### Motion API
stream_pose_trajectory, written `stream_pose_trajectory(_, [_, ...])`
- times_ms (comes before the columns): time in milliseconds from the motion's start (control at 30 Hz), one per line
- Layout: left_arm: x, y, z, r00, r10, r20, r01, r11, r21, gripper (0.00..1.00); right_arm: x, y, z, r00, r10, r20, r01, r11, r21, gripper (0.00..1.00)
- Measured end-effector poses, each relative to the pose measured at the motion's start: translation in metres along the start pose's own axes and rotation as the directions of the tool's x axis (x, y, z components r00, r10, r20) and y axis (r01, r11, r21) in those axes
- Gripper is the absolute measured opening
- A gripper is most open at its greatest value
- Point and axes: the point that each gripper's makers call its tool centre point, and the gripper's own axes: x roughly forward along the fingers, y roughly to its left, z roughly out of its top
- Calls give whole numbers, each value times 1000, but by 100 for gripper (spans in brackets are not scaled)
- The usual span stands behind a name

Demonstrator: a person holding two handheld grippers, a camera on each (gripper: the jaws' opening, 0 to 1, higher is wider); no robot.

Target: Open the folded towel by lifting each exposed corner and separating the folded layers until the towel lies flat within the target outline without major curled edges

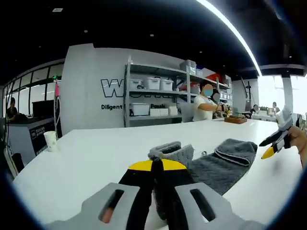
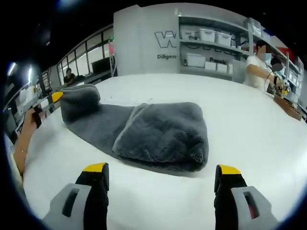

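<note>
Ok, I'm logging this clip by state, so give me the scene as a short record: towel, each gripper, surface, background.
towel: grey towel, still folded, far end rolled, near flap doubled over
left gripper: left gripper shut on the towel's edge
right gripper: right gripper open, just short of the folded flap, not touching
surface: white table
background: shelving with bins; person standing at the table's far end; paper cup

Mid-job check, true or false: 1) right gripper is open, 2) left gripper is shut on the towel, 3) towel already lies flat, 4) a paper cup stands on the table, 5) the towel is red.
1) True: the right gripper is open, short of the towel.
2) True: the left gripper pinches the towel's edge.
3) False: it is folded and bunched.
4) True: the cup stands on the table.
5) False: it is grey.
</note>
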Motion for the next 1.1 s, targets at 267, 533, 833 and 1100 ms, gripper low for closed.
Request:
stream_pose_trajectory(267, [-16, 31, -5, 997, 75, -10, -75, 997, -16, 4, 0, -1, 0, 1000, -1, 0, 1, 1000, 1, 91])
stream_pose_trajectory(533, [-31, 52, -28, 991, 123, -46, -127, 988, -90, 4, 3, 1, -3, 1000, 2, -12, -2, 1000, -2, 90])
stream_pose_trajectory(833, [-43, 64, -51, 984, 148, -100, -161, 977, -138, 4, 5, 2, -6, 1000, 4, -27, -4, 1000, -9, 90])
stream_pose_trajectory(1100, [-50, 71, -65, 978, 159, -135, -181, 968, -174, 4, 8, 3, -9, 999, 7, -41, -7, 1000, -15, 90])
